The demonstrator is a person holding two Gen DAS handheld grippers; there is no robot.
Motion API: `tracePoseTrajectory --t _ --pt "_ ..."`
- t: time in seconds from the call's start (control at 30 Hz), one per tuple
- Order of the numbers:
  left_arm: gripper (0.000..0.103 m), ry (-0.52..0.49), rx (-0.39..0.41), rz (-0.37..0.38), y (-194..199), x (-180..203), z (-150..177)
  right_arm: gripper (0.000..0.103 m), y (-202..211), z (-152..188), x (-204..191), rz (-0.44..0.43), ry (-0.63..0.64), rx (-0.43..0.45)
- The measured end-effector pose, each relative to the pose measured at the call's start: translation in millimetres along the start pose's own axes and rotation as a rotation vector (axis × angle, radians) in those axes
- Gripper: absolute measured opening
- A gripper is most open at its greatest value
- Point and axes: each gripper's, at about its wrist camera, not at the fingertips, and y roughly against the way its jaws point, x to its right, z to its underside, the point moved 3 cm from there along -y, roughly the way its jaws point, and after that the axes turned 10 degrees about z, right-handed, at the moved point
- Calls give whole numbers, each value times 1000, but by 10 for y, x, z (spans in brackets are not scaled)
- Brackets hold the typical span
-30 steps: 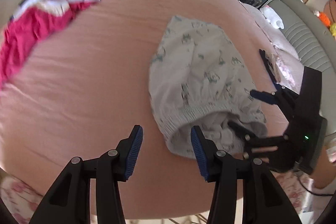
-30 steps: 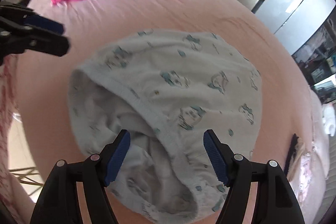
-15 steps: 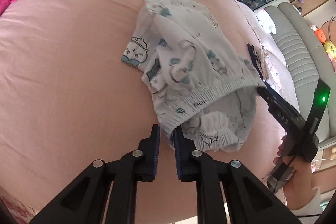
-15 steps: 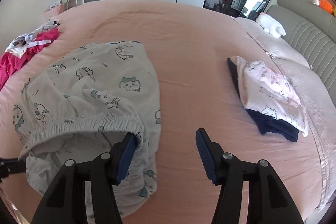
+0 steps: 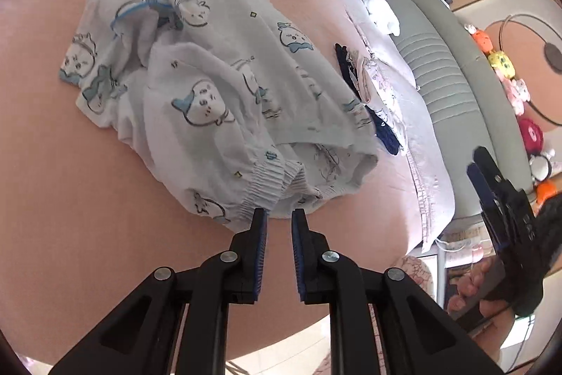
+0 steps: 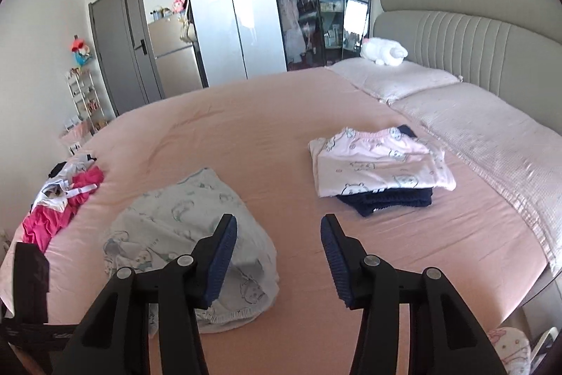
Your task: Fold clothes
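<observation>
White shorts with cartoon prints (image 5: 217, 86) lie bunched on the pink bed sheet (image 5: 70, 199). My left gripper (image 5: 279, 217) is at the near edge of the shorts. Its narrow jaws pinch the gathered elastic waistband (image 5: 267, 178) at the tips and are easing open. My right gripper (image 6: 277, 224) hangs above the bed, right of the shorts (image 6: 182, 227). Its jaws are closing and nothing is between them. In the left wrist view the right gripper (image 5: 498, 185) shows at the right edge, held by a hand.
A folded pink printed garment (image 6: 379, 164) sits on a navy one (image 6: 386, 199) near the pillows (image 6: 474, 136). A heap of magenta and white clothes (image 6: 59, 202) lies at the bed's left side. The grey headboard (image 6: 474, 34) stands behind, and the bed's near edge is close below.
The left gripper closed on the waistband and moved in, and the shorts bunched up. The right gripper left the shorts, rose, rolled and drew off right with narrower jaws.
</observation>
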Motion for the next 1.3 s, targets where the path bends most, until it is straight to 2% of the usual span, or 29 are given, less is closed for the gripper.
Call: tracePoseTrajectory --t 0.17,0.23,0.27,0.33,0.37,0.4,0.5,0.6,0.67,0.7,0.77,0.8,0.83,0.9,1.03,1.1,1.17,1.2,1.27,1.3 --pt "16 21 70 -138 27 3 127 49 139 114 -92 -23 151 -27" --pt "18 33 89 -151 151 -45 161 49 138 219 -161 -30 211 -46" --pt "23 34 100 -157 213 -50 166 49 118 269 -199 -53 215 -68" --pt "42 27 129 -170 338 -79 156 50 82 375 -303 -97 235 -95" --pt "57 20 149 -178 401 -105 139 50 66 423 -363 -116 251 -105" --pt "63 6 155 -194 438 -125 118 50 61 473 -426 -131 271 -116" --pt "63 -38 170 -242 543 -183 55 50 64 613 -560 -140 332 -140" --pt "63 -69 83 -220 364 -189 12 50 41 642 -581 -137 372 -145" --pt "63 -72 11 -218 194 -227 5 59 -80 595 -583 -123 403 -141" --pt "63 -95 8 -245 149 -244 -2 63 -168 560 -583 -112 418 -137" --pt "61 -139 81 -318 206 -271 -56 65 -346 490 -586 -89 447 -131" --pt "51 -130 130 -342 284 -303 -101 67 -483 475 -606 -93 461 -140" --pt "47 -109 171 -372 368 -351 -158 67 -640 481 -650 -94 491 -163" --pt "45 -95 221 -443 512 -432 -319 67 -968 510 -767 -86 572 -201" --pt "45 -171 162 -497 494 -475 -740 67 -1454 641 -1213 -197 774 -300" --pt "43 -216 151 -516 484 -420 -939 67 -1444 725 -1456 -245 887 -285" --pt "33 -215 128 -456 473 -316 -1128 67 -1435 805 -1693 -292 995 -271" --pt "28 -201 116 -439 480 -296 -1213 67 -1465 784 -1745 -302 971 -309" --pt "28 -148 57 -420 443 -303 -1310 67 -1523 722 -1802 -376 863 -440" --pt "28 -114 27 -407 441 -319 -1340 67 -1515 694 -1800 -380 847 -471"
